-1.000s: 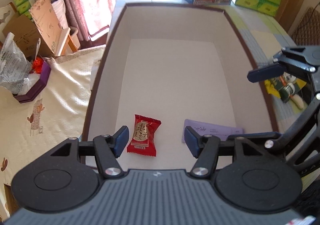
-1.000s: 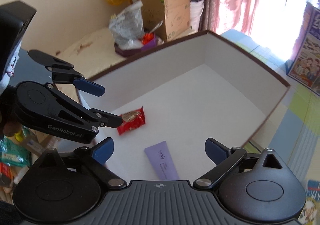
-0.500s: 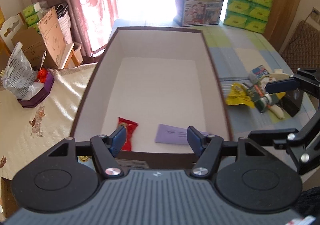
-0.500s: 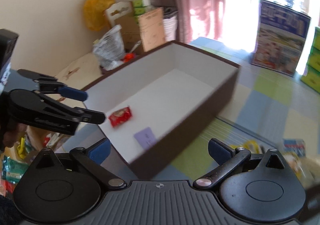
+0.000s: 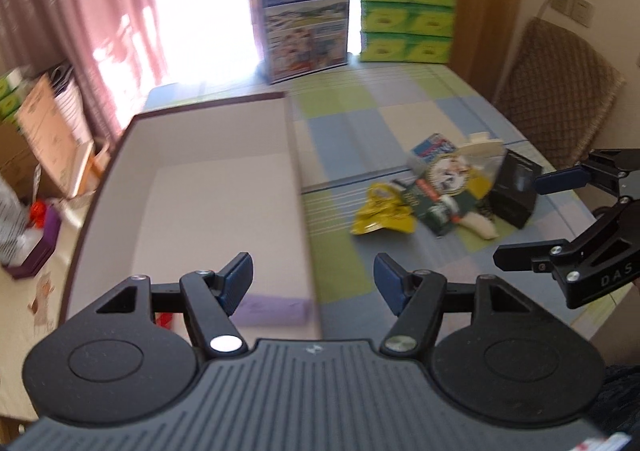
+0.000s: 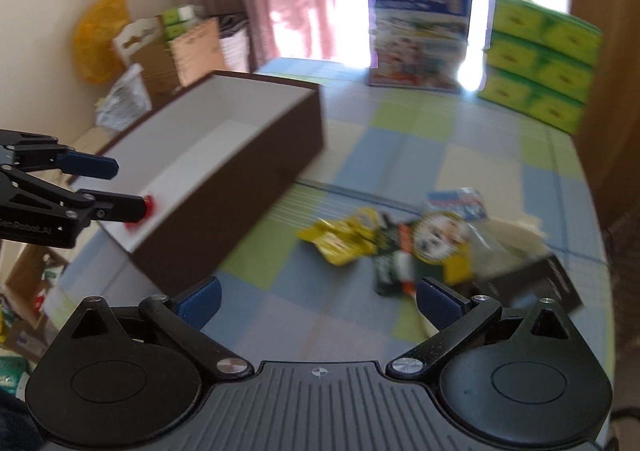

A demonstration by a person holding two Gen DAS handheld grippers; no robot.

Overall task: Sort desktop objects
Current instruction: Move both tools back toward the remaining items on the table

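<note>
Left wrist view: the left gripper, jaws released and empty, hangs over the box's right wall. A purple card lies flat in the box's near corner, long axis across the picture. On the table, right of the box, lies a pile of packets; the right gripper is beside it.

Right wrist view: the right gripper, jaws parted and empty, points at the blurred pile. A red candy sits in the box, behind the left gripper.

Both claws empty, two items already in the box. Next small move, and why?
Probably bring the right claw down onto the yellow packet, the pile's nearest piece to the box. Both claws look open and empty, the left claw sits near the box wall, and the pile lies unsorted on the table.
</note>
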